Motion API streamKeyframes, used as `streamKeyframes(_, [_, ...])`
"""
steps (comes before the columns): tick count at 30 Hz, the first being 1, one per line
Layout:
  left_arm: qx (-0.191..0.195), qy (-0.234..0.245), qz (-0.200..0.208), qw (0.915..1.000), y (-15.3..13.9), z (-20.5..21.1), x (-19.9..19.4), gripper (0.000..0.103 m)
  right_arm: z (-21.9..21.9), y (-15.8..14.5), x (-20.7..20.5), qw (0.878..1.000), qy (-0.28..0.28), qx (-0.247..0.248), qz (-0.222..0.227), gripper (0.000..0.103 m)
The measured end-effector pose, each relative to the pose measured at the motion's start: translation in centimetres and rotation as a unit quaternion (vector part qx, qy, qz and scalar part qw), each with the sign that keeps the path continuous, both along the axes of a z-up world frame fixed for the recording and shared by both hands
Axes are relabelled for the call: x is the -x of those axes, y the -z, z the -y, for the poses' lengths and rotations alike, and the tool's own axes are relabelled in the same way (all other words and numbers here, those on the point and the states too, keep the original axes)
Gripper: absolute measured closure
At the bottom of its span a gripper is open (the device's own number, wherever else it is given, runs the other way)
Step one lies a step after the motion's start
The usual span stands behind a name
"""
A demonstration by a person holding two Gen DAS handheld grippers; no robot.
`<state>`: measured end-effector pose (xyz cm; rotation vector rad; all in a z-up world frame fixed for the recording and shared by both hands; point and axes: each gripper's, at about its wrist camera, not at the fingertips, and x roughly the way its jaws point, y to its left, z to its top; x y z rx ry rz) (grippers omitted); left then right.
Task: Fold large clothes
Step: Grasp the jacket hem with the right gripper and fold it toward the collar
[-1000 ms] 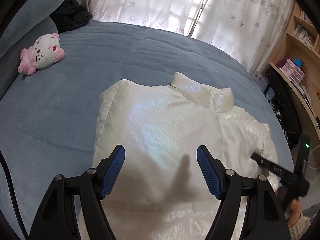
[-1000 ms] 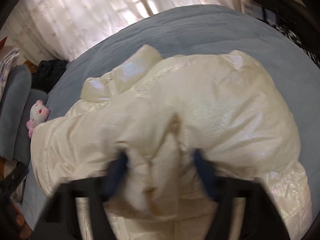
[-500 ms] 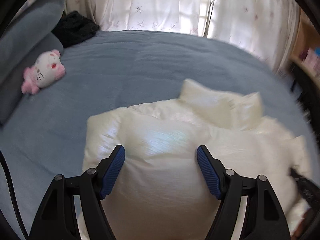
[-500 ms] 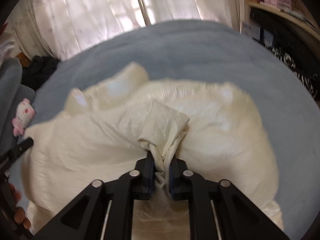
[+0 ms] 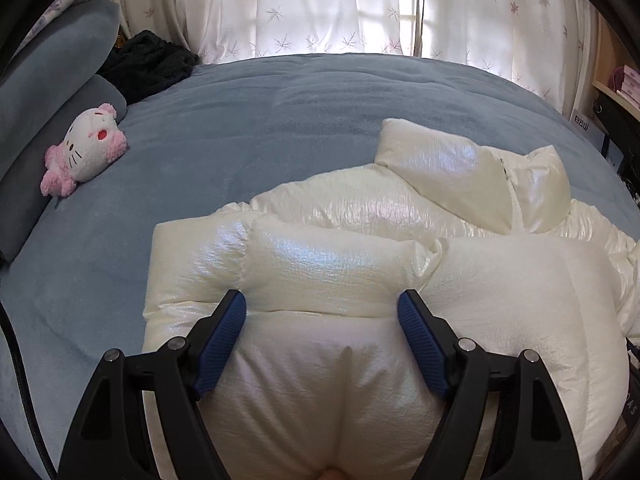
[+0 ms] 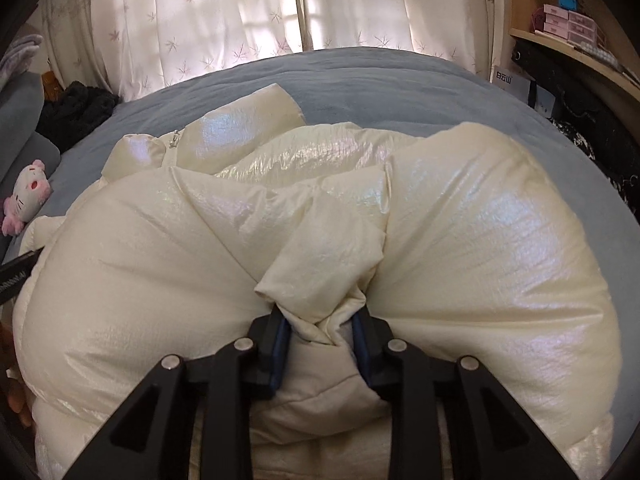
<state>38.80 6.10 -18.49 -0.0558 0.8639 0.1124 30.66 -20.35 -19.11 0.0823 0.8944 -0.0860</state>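
Right gripper [image 6: 320,326] pinches puffer jacket [image 6: 460,220] (jaws easing apart) — left gripper [image 5: 322,310] gapes, empty

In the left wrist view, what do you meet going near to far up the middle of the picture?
Left tongs → white puffer jacket → blue bedspread → patterned curtains.

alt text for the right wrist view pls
The right gripper, its jaws just easing apart, pinches a bunched fold of a puffy cream jacket lying on a blue bed. Sunlit curtains hang behind.
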Motion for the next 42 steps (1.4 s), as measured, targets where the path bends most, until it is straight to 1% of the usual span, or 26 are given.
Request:
streamKeyframes(3, [0.008, 0.000, 0.002, 1.0000, 0.6, -0.1, 0.2, 0.026, 0.3, 0.3, -0.3, 1.000, -0.001, -0.016, 0.002, 0.076])
streamKeyframes(7, [0.002, 0.001, 0.002, 1.0000, 1.1, 0.1, 0.5, 0.026, 0.2, 0.5, -0.1, 1.000, -0.002, -0.017, 0.005, 0.076])
streamKeyframes(11, [0.009, 0.005, -0.003, 0.9999, 0.9, 0.0, 0.8, 0.026, 0.2, 0.4, 0.1, 1.000, -0.003, -0.016, 0.010, 0.075])
streamKeyframes(13, [0.012, 0.008, -0.004, 0.9999, 0.5, 0.0, 1.1, 0.026, -0.1, 0.2, 0.2, 1.000, -0.008, -0.003, 0.010, 0.073])
streamKeyframes(16, [0.008, 0.019, -0.002, 0.9998, -0.4, 0.5, 2.0, 0.026, -0.7, -0.6, 0.0, 1.000, -0.013, 0.027, -0.003, 0.073])
streamKeyframes(19, [0.036, 0.037, 0.013, 0.9986, -2.3, 1.0, 3.2, 0.026, -1.0, -2.2, 0.3, 0.999, -0.003, 0.052, -0.009, 0.071])
streamKeyframes(21, [0.067, 0.047, 0.033, 0.9961, -3.9, 1.4, 4.2, 0.026, -1.1, -4.1, 1.3, 0.998, 0.013, 0.057, 0.014, 0.071])
streamKeyframes(23, [0.089, 0.062, 0.047, 0.9930, -5.1, 2.4, 5.0, 0.026, -1.6, -6.2, 2.3, 0.997, 0.022, 0.052, 0.052, 0.071])
streamKeyframes(25, [0.095, 0.075, 0.050, 0.9914, -5.5, 3.5, 5.4, 0.026, -2.6, -7.7, 2.9, 0.995, 0.013, 0.051, 0.084, 0.070])
streamKeyframes(27, [0.090, 0.089, 0.046, 0.9909, -5.2, 5.0, 5.8, 0.026, -3.8, -8.4, 3.0, 0.993, -0.011, 0.053, 0.105, 0.069])
streamKeyframes(28, [0.084, 0.093, 0.040, 0.9913, -4.7, 5.6, 5.7, 0.026, -4.7, -8.4, 2.7, 0.992, -0.029, 0.054, 0.106, 0.069])
streamKeyframes(30, [0.075, 0.090, 0.020, 0.9929, -3.2, 6.4, 5.4, 0.026, -5.7, -7.4, 1.8, 0.993, -0.051, 0.052, 0.093, 0.069])
streamKeyframes(32, [0.075, 0.083, 0.009, 0.9937, -1.9, 6.5, 5.4, 0.026, -6.0, -5.5, 0.9, 0.995, -0.055, 0.052, 0.069, 0.069])
streamKeyframes(34, [0.071, 0.085, 0.004, 0.9938, -0.8, 6.4, 5.2, 0.026, -5.7, -3.7, 0.3, 0.996, -0.056, 0.047, 0.044, 0.068])
streamKeyframes(35, [0.069, 0.089, 0.001, 0.9936, -0.4, 6.5, 5.2, 0.026, -5.3, -2.8, 0.2, 0.997, -0.059, 0.037, 0.039, 0.068])
streamKeyframes(37, [0.058, 0.091, 0.001, 0.9942, -0.1, 6.9, 5.1, 0.026, -4.9, -2.0, 0.0, 0.997, -0.064, 0.022, 0.037, 0.067])
streamKeyframes(40, [0.037, 0.090, 0.000, 0.9953, 0.3, 7.6, 5.0, 0.025, -5.2, -1.5, -0.2, 0.997, -0.065, 0.033, 0.030, 0.067])
streamKeyframes(42, [0.032, 0.087, 0.000, 0.9957, 0.4, 7.7, 5.0, 0.025, -5.6, -1.1, -0.2, 0.997, -0.064, 0.045, 0.028, 0.067])
